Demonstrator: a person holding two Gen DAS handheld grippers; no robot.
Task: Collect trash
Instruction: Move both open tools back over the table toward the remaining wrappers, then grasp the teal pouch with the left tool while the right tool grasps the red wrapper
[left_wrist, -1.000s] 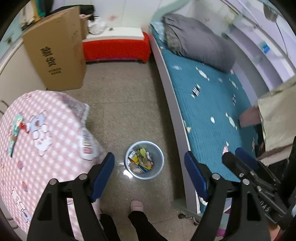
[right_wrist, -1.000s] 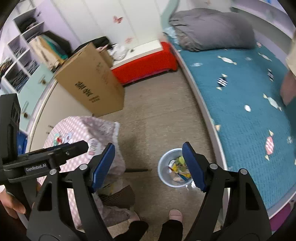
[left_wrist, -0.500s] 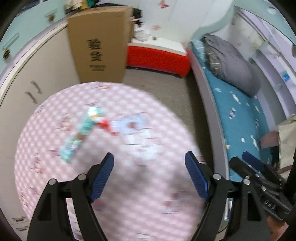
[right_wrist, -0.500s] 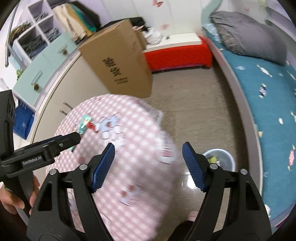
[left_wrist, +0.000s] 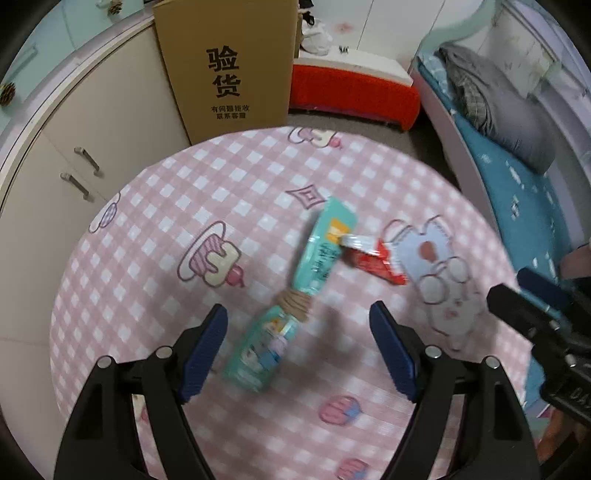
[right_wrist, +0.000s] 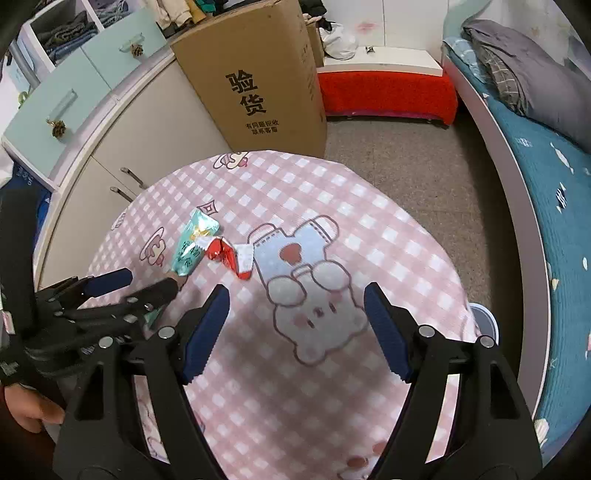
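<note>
Pale-blue bin (right_wrist: 484, 321): contents hidden | left gripper (left_wrist: 297, 349), right gripper (right_wrist: 295, 332): fingers spread, empty

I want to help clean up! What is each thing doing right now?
Left gripper: open, empty, above the green wrapper.
Right gripper: open, empty, above the table.
Green wrapper: lying flat on the table.
Red wrapper: crumpled, touching the green one.
Box: upright on the floor.
</note>
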